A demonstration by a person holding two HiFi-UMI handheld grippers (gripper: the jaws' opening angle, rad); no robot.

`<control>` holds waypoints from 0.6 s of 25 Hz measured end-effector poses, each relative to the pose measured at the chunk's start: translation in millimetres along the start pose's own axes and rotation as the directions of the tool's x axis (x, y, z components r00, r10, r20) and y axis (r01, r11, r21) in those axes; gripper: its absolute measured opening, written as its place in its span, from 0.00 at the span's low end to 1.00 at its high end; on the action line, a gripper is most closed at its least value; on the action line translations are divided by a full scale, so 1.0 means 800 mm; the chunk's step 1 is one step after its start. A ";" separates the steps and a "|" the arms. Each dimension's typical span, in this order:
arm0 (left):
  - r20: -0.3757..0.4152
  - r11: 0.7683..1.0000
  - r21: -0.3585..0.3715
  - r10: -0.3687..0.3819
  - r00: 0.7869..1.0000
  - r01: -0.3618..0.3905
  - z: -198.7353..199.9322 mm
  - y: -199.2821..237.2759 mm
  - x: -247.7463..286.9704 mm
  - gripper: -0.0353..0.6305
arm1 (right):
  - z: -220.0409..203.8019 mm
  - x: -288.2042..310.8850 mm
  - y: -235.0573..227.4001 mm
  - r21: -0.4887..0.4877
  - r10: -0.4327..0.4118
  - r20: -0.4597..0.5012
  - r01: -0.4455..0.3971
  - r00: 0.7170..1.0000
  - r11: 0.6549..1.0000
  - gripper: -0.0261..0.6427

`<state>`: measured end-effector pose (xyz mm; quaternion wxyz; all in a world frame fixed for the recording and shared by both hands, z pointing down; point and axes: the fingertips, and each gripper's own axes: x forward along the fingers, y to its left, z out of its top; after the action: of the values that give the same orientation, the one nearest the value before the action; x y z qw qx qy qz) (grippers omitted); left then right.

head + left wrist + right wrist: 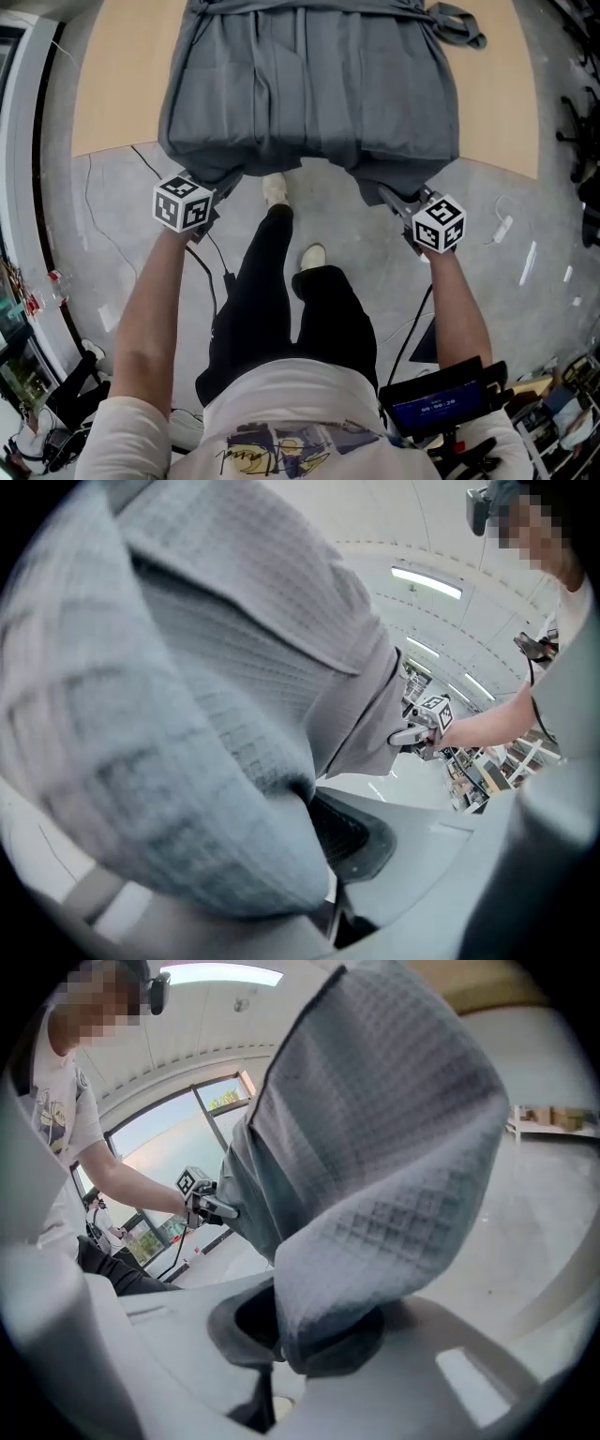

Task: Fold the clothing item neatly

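Observation:
A grey waffle-knit garment (pixel 309 84) lies on the tan table (pixel 112 75), its near hem hanging over the front edge. My left gripper (pixel 217 190) is shut on the garment's near left corner (pixel 216 789), just off the table edge. My right gripper (pixel 389 195) is shut on the near right corner (pixel 375 1241). In each gripper view the cloth bunches between the jaws and drapes toward the other gripper, the right gripper (pixel 412 735) showing in the left view and the left gripper (pixel 208 1206) in the right view. The fingertips are hidden under fabric.
The person's legs and shoes (pixel 277 192) stand on the grey concrete floor just below the table edge. Cables (pixel 202 262) trail across the floor. Clutter and shelves (pixel 28 319) line the left side, and a device with a screen (pixel 441 403) hangs at the person's right hip.

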<state>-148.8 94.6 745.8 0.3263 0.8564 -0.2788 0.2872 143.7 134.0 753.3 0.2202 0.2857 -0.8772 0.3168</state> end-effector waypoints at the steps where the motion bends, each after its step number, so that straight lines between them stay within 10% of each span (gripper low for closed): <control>1: -0.001 1.000 0.000 -0.004 1.000 0.004 0.001 -0.007 -0.005 0.11 | 0.005 -0.004 0.006 0.003 -0.007 0.013 0.007 1.000 1.000 0.08; 15: 0.084 0.998 -0.054 -0.035 0.996 0.040 0.027 -0.107 -0.089 0.10 | 0.052 -0.087 0.091 0.037 -0.021 0.075 0.018 0.997 0.999 0.07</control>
<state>-133.8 153.5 649.9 0.3433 0.8633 -0.2838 0.2371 140.1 177.3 653.4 0.1847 0.3101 -0.8761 0.3195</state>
